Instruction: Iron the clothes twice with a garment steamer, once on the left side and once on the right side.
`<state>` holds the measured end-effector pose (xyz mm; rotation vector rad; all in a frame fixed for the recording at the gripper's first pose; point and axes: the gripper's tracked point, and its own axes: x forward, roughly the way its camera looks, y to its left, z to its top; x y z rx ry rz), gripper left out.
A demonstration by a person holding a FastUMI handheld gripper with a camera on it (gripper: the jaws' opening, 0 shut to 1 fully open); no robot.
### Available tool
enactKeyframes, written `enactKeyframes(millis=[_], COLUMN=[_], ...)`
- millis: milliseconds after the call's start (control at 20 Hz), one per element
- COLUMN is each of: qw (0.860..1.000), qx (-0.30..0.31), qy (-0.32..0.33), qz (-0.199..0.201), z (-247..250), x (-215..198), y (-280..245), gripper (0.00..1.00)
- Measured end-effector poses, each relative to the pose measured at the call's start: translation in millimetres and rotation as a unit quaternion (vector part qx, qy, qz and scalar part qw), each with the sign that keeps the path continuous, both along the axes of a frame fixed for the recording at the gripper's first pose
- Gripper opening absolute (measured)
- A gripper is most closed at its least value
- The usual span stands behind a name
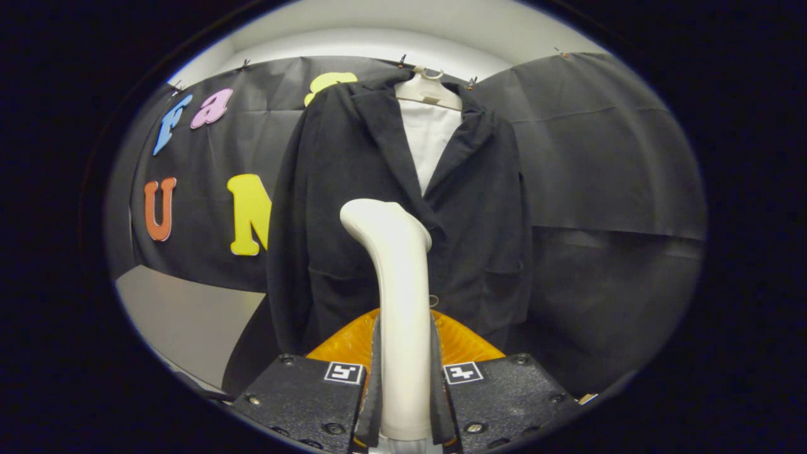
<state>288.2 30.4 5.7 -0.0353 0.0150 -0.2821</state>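
Both fingers (374, 378) pinch the garment steamer (397, 296) upright by its handle; its head should press flat against the black blazer (353, 189) and stroke one side evenly.

The garment steamer (397, 302) is cream-white, plain and glossy, clamped between both fingers of the gripper (403, 410); the jacket (353, 208) beyond it is black, without pattern; the shirt (430, 142) under its lapels is white; the hanger (429, 91) is off-white; a ribbed, translucent orange part (343, 343) sits just ahead of the fingers; the wall cloth (599, 157) is black; the surface (183, 321) below is grey.
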Motion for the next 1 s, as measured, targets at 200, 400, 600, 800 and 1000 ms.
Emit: enactKeyframes(millis=[200, 400, 600, 800, 1000], qw=[1.0, 0.998, 0.996, 0.994, 0.991], qx=[-0.006, -0.015, -0.012, -0.006, -0.005], qy=[0.028, 0.058, 0.084, 0.107, 0.127], qz=[0.001, -0.004, -0.019, -0.028, -0.031], z=[-28, -60, -91, -116, -143], x=[-1, -1, -5, -2, -3], y=[5, 6, -1, -4, -4], gripper=[0.34, 0.33, 0.33, 0.33, 0.33])
